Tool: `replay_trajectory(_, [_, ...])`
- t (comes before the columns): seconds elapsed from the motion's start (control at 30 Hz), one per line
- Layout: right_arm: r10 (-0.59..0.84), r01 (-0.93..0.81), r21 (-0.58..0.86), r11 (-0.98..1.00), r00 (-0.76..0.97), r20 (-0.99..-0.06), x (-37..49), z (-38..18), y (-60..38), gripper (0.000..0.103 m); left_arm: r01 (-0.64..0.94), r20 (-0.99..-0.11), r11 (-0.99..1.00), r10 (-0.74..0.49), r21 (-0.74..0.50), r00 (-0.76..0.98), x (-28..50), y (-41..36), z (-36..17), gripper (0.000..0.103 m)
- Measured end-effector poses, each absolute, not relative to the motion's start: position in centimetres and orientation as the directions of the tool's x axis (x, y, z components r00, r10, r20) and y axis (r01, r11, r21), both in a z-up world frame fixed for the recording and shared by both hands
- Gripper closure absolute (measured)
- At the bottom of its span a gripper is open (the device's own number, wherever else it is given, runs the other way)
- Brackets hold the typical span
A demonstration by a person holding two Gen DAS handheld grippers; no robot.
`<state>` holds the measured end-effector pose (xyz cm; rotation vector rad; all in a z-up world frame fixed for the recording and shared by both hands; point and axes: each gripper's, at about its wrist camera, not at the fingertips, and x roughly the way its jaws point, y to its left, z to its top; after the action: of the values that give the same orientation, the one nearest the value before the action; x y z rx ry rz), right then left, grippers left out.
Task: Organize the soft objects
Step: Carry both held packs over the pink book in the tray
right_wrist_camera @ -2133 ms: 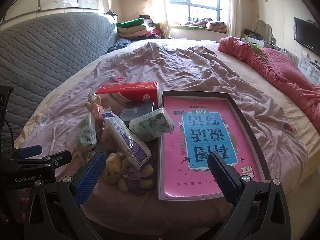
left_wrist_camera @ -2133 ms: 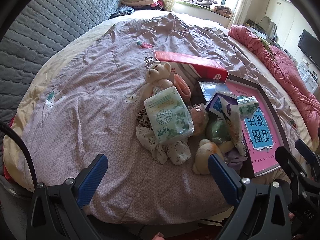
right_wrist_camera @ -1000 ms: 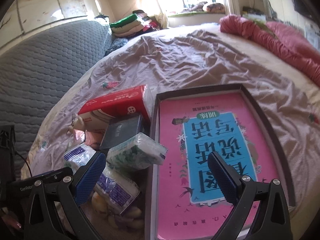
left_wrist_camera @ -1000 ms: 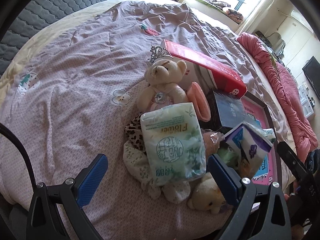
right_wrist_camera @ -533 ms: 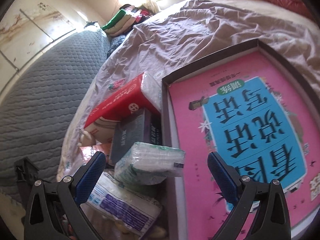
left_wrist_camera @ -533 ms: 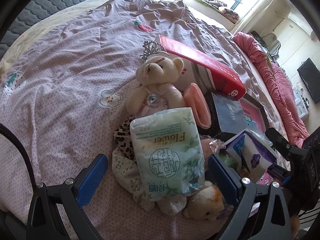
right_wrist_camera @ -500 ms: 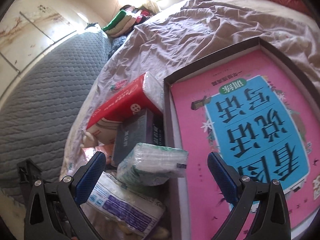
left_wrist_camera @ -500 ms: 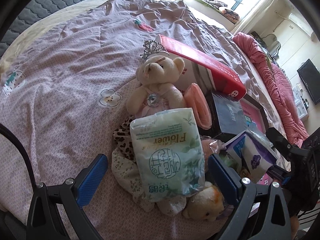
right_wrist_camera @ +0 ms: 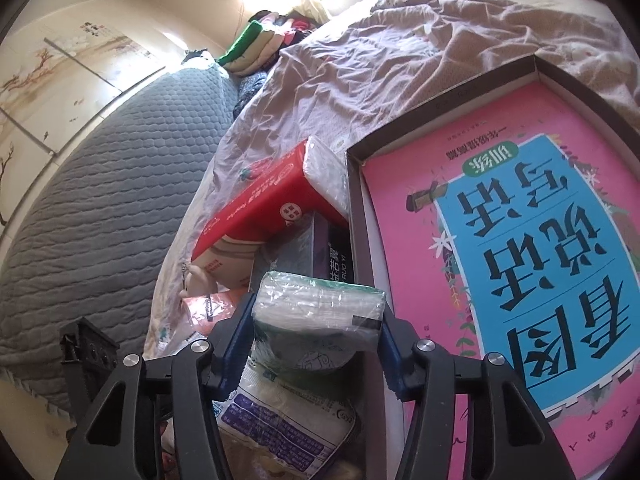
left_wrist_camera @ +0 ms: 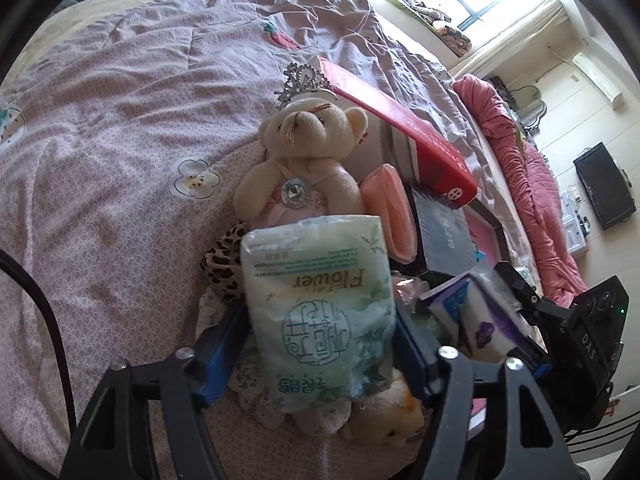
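Both pairs of jaws are closed on soft packs. On the left gripper (left_wrist_camera: 320, 344), the two blue pads are pressed against the sides of a big green and white plastic tissue pack with the word Flower on it (left_wrist_camera: 320, 304). This pack is seen at the front of a pile of soft things on the pale purple patterned bed quilt (left_wrist_camera: 120, 140).

Just behind the pack, a cream teddy bear with a silver crown and a pink dress (left_wrist_camera: 304, 160) is propped up. A folded peach cloth (left_wrist_camera: 390, 212) is tucked beside the bear. A long red and white tissue box (left_wrist_camera: 396, 132) is seen behind the bear, and a dark flat box (left_wrist_camera: 440, 232) lies under the box's near end. A leopard print cloth (left_wrist_camera: 222, 256) and a small yellow plush toy (left_wrist_camera: 384, 416) are seen under and around the held pack.

On the right gripper (right_wrist_camera: 318, 332), a small clear wrapped pack of white tissues with green print (right_wrist_camera: 320, 308) is squeezed between the pads. It is held over a white pack with purple print (right_wrist_camera: 280, 420), just beside the dark wall of a wide shallow tray (right_wrist_camera: 356, 216). A pink and blue book (right_wrist_camera: 520, 248) is laid flat inside that tray
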<state>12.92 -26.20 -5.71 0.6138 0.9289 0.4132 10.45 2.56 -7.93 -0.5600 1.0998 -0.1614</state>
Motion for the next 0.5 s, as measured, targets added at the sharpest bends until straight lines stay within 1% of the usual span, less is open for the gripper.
replay_trajectory(0.03, [0.573,-0.076,0.646,0.760,0.549,-0.609,12.8,-5.5,-26.3,0.048,-0.148,-0.796,0.850,-0.394,-0.506,0.460,10.4,2.6,-7.9,0.045])
replay_trajectory(0.17, [0.560,-0.141,0.608,0.782,0.588,-0.584,12.2,-3.6,-26.0,0.048,-0.144,-0.780,0.837,-0.410,-0.527,0.472,10.3,3.0,-7.8,0.052])
replay_trajectory(0.33, [0.554,-0.202,0.570,0.796,0.620,-0.555,11.4,-1.7,-25.3,0.048,-0.138,-0.772,0.838,-0.406,-0.528,0.488,9.6,3.2,-6.9,0.054])
replay_trajectory(0.5, [0.547,-0.244,0.534,0.810,0.645,-0.535,10.6,0.0,-24.6,0.048,-0.104,-0.759,0.857,-0.383,-0.504,0.526,8.8,2.8,-4.7,0.054])
